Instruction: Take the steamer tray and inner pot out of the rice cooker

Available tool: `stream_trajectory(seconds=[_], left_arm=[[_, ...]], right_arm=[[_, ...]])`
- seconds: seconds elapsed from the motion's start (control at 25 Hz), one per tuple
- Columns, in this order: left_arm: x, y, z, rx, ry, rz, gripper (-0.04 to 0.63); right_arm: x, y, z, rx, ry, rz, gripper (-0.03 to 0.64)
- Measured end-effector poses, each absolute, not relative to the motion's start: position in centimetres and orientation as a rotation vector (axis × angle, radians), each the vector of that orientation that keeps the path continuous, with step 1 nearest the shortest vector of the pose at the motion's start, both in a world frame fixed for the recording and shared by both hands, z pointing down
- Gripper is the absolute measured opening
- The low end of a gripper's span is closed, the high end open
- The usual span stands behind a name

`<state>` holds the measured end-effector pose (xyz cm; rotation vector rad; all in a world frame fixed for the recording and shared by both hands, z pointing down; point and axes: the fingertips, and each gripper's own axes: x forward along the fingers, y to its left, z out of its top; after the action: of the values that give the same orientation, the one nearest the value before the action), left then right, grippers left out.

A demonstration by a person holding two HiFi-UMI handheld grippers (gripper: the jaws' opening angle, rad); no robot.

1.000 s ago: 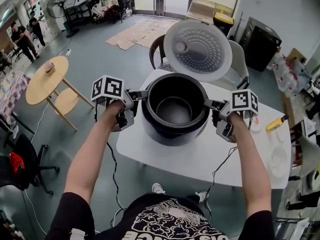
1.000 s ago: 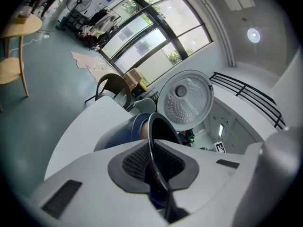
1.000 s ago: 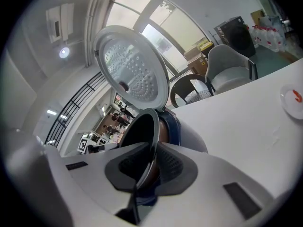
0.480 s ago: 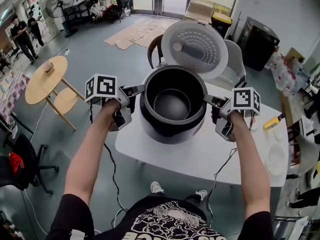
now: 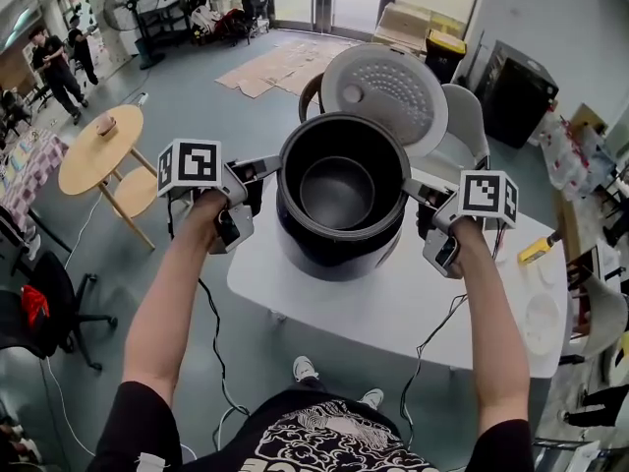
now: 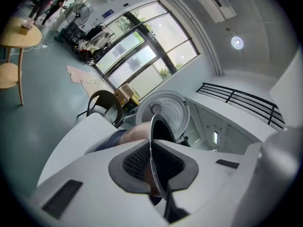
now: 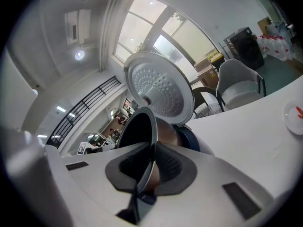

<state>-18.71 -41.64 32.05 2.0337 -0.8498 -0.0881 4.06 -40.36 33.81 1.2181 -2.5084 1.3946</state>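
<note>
Two in all, the left claw [image 5: 267,168] and right claw [image 5: 413,190] each clamp narrowly onto opposite rims of one dark round metal inner pot [image 5: 337,190] at frame centre. It stands partly out of one navy rice cooker [image 7: 191,139] on the white bench [image 5: 393,313], and one perforated lid [image 5: 385,85] is open behind.

Colours & patterns
inner pot [image 5: 339,193] black in, coppery out; cooker [image 7: 191,136] navy, lid [image 5: 385,87] white w/ dots; surface [image 5: 393,308] white.
</note>
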Motion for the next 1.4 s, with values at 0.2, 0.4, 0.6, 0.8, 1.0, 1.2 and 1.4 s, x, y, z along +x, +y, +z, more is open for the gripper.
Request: stream_trajectory(seconds=[0.2, 0.4, 0.6, 0.8, 1.0, 1.2, 1.4], left_arm=[[-19.1, -40.2, 30.7, 2.05, -0.902, -0.135, 0.028], [-19.5, -37.9, 28.7, 2.07, -0.925, -0.179, 0.028], [-16.3, -34.1, 26.7, 2.095, -0.946, -0.206, 0.028], [-11.2, -30.7, 25.7, 2.119, -0.943, -0.209, 0.028], [-6.2, -29.2, 25.1, 2.138, -0.906, -0.21, 0.029], [-0.8, -28.3, 25.2, 2.146, -0.863, -0.196, 0.028], [5.3, -27.2, 26.0, 2.158, -0.809, -0.171, 0.028]], right_arm=[[3.7, -39.5, 32.5, 1.18, -2.566, 1.365, 0.048], [3.6, -38.1, 30.4, 1.148, -2.611, 1.294, 0.048], [6.7, -34.7, 28.5, 1.131, -2.644, 1.249, 0.048], [12.0, -31.3, 27.5, 1.136, -2.664, 1.228, 0.048], [17.0, -29.3, 27.1, 1.173, -2.665, 1.231, 0.048], [22.5, -27.6, 27.2, 1.228, -2.644, 1.244, 0.048], [28.5, -25.6, 28.0, 1.296, -2.618, 1.269, 0.048]])
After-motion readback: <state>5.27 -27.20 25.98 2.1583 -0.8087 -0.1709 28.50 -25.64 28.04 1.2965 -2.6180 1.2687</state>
